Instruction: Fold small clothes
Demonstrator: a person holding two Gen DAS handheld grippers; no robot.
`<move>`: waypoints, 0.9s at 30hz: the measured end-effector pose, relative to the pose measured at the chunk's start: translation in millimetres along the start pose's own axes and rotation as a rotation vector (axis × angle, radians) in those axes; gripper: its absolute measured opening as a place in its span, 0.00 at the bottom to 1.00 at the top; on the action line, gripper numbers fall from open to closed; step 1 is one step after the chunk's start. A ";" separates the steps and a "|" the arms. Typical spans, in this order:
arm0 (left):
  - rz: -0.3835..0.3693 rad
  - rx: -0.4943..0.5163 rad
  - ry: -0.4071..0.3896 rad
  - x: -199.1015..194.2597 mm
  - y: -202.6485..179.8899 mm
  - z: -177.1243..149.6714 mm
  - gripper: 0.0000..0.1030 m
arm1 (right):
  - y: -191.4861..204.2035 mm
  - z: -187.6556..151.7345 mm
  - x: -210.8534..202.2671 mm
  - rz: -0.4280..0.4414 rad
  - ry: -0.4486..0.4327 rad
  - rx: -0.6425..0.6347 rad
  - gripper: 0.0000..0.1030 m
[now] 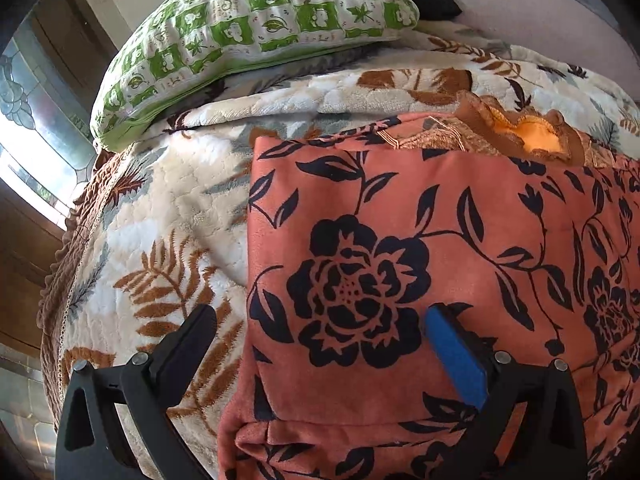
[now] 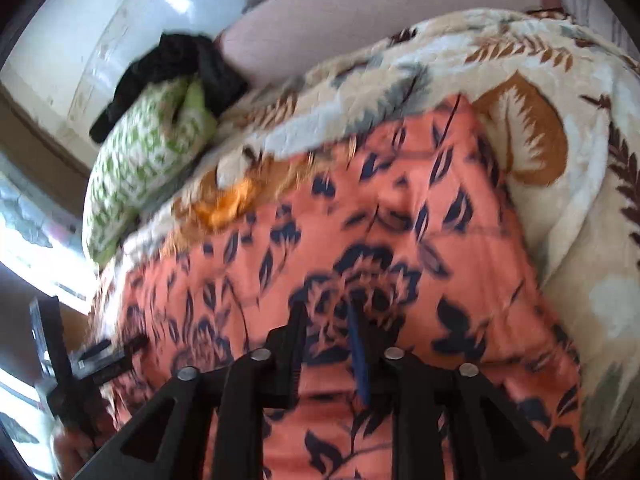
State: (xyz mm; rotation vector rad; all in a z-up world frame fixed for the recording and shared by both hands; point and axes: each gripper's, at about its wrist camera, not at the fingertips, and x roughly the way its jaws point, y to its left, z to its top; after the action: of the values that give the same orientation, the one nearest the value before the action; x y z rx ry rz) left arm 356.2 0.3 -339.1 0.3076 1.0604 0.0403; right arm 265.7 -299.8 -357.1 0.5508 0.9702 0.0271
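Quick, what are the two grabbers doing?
Left gripper: open wide over the orange flowered cloth, holding nothing.
Right gripper: slightly open, holding nothing.

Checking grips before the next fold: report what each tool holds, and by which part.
Left tool: nothing held; it stands open over the left edge of the floral cloth. Right tool: nearly closed over the cloth's middle; blur hides any pinch.

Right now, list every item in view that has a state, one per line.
Orange floral garment: folded into a flat rectangle on the bed.
Left claw: open wide, straddling the garment's left edge.
Right claw: narrowly parted over the garment, nothing clearly pinched.
Green checked pillow: lying at the head of the bed.
Leaf-print blanket: spread under the garment.
Black cloth: crumpled behind the pillow.
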 end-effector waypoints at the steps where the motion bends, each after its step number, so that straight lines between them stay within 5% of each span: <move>1: 0.019 0.021 -0.018 -2.7 -3.0 -1.8 1.00 | 2.5 -11.3 -4.6 -0.010 -0.052 -0.050 0.28; 4: 0.048 0.066 -0.037 -9.3 -7.8 -7.8 1.00 | 7.3 -33.0 -24.8 -0.047 -0.094 -0.114 0.28; 7: 0.052 0.071 -0.072 -17.6 -7.1 -16.8 1.00 | -3.7 -43.5 -32.6 -0.048 0.041 -0.073 0.30; 9: 0.045 0.068 -0.098 -27.0 -3.7 -28.4 1.00 | -17.3 -52.6 -51.9 -0.022 0.031 -0.041 0.30; 13: -0.003 0.039 -0.024 -33.2 4.5 -68.4 1.00 | -52.5 -85.1 -79.2 -0.008 0.066 0.069 0.31; 18: -0.089 -0.072 -0.028 -57.9 14.7 -130.2 1.00 | -72.1 -132.1 -111.6 0.083 0.028 0.140 0.31; 27: -0.076 -0.049 -0.109 -108.0 6.8 -218.6 1.00 | -74.8 -191.2 -136.6 0.165 0.073 0.185 0.31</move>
State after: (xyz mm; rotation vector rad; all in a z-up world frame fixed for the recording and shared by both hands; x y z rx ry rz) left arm 115.2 37.5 -343.7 0.2227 0.9608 -0.0180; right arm 20.0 -317.6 -369.5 0.8043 1.0018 0.1065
